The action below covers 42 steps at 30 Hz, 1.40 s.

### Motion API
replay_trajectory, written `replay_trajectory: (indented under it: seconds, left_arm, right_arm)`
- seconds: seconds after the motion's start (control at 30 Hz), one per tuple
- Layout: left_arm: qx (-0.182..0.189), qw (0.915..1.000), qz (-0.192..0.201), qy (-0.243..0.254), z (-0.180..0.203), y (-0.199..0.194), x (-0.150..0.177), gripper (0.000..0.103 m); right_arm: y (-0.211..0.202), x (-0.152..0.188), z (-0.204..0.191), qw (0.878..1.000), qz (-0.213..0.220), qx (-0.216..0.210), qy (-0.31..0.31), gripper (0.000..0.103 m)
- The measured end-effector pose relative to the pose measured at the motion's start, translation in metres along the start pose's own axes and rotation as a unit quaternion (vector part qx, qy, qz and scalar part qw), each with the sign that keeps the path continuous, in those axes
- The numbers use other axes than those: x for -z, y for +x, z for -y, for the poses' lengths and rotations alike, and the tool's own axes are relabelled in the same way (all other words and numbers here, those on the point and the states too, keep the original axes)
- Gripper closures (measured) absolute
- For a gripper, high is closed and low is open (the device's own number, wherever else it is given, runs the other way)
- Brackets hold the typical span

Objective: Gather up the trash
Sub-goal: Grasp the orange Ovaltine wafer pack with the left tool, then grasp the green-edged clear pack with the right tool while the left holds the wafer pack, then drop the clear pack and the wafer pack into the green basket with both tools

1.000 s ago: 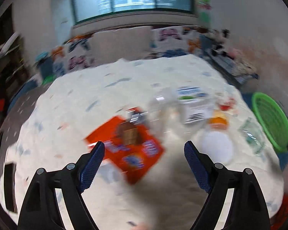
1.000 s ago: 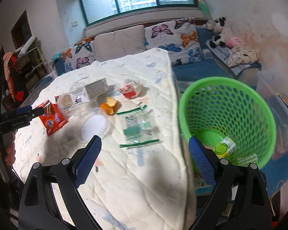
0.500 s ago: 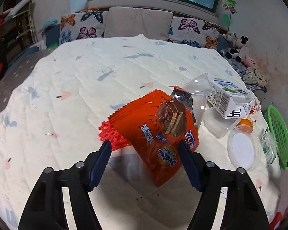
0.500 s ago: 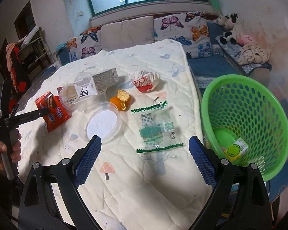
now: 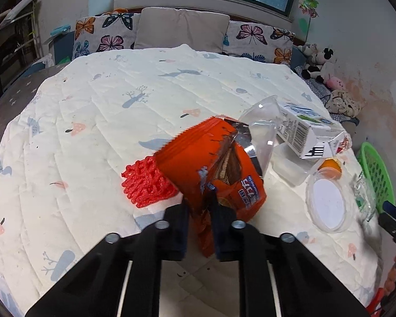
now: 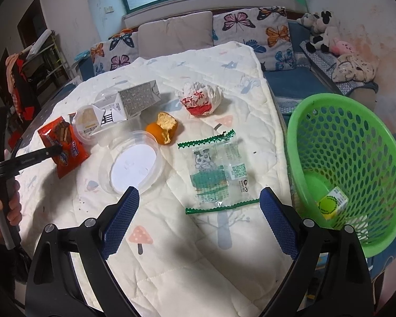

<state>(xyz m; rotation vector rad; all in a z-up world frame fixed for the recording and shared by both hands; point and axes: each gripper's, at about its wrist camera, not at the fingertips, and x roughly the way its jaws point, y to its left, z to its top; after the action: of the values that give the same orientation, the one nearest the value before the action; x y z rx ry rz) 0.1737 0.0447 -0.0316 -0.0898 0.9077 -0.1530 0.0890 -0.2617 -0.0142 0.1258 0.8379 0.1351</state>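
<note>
My left gripper (image 5: 199, 198) is closing its jaws on an orange snack wrapper (image 5: 198, 163); the pads pinch its near edge and the pack buckles upward off the quilt. The right wrist view shows the same wrapper (image 6: 66, 142) in that gripper (image 6: 56, 149) at the far left. A red mesh scrap (image 5: 147, 182) lies just left of the pack. My right gripper (image 6: 199, 195) is open and hovers over the near edge of a clear green-printed wrapper (image 6: 216, 174), with nothing between its fingers. A green basket (image 6: 356, 137) stands at the right, off the quilt's edge, with a little trash inside.
A milk carton (image 6: 134, 100), a pudding cup (image 6: 88, 124), a clear round lid (image 6: 133, 166), orange peel (image 6: 163, 129) and a crumpled red-and-white wrapper (image 6: 200, 97) lie on the quilt (image 6: 171, 251). A sofa with butterfly cushions (image 6: 250, 23) runs behind.
The left jaws have come together on the orange wrapper, which now stands crumpled between them. The right gripper has moved in lower over the clear wrapper, still wide open.
</note>
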Motion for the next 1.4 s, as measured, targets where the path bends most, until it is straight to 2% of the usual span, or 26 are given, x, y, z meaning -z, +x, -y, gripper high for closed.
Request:
replay_trajectory:
  seconds: [0.17,0.53,0.83,1.1,1.4]
  left_arm:
    - [0.012,0.9999,0.007,0.003,0.003,-0.013,0.002,0.099]
    - [0.047,0.9987,0.018,-0.003,-0.005,-0.053,0.01,0.1]
    - [0.073,0.997,0.024,-0.002,-0.007,-0.075,0.014,0.1]
    - [0.093,0.9953,0.024,0.012,0.005,-0.078,0.011,0.1]
    - [0.122,0.9914,0.018,0.042,0.042,-0.072,0.005,0.1]
  right_arm:
    - [0.008,-0.003,0.003,1.0,-0.005,0.0,-0.004,0.011]
    - [0.034,-0.015,0.012,1.0,-0.023,0.002,-0.011,0.013]
    - [0.053,-0.021,0.021,0.999,-0.042,0.007,-0.008,0.025]
    - [0.047,-0.018,0.027,0.999,-0.039,0.003,0.008,0.05]
    - [0.02,-0.013,0.034,1.0,-0.012,0.004,0.017,0.052]
